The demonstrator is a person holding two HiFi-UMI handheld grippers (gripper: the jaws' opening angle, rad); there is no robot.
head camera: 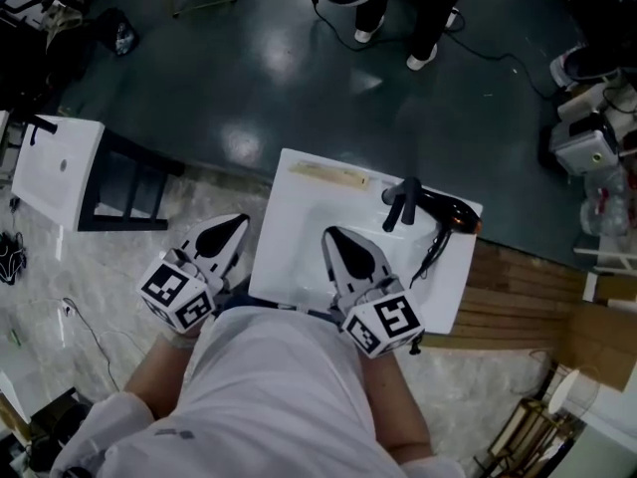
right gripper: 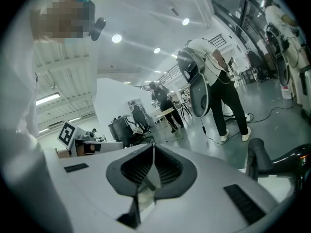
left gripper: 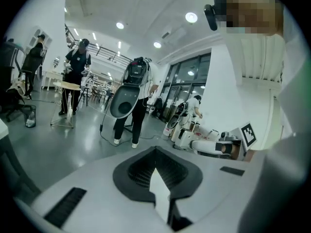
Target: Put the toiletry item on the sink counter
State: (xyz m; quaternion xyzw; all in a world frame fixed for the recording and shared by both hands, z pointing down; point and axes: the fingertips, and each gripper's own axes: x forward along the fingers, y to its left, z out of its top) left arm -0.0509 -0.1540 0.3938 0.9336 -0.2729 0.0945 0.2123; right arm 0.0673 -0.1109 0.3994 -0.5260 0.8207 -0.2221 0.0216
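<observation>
A white sink counter (head camera: 299, 217) stands right in front of me. A flat beige toiletry item (head camera: 326, 173) lies along its far rim. A black hair dryer (head camera: 445, 211) with an orange end rests at the far right corner, beside a black faucet (head camera: 402, 205). My left gripper (head camera: 237, 223) hovers just off the counter's left edge, shut and holding nothing; in the left gripper view (left gripper: 155, 152) its pads meet. My right gripper (head camera: 334, 235) is over the basin, pads also together (right gripper: 152, 149) with nothing seen between them. The faucet (right gripper: 255, 160) shows at the right of the right gripper view.
A white side table (head camera: 55, 167) on a black frame stands to the left. Wooden slats (head camera: 523, 297) lie on the floor to the right, with white equipment (head camera: 587, 142) beyond. People's legs (head camera: 418, 28) stand on the dark floor past the counter. Cables (head camera: 85, 327) trail at left.
</observation>
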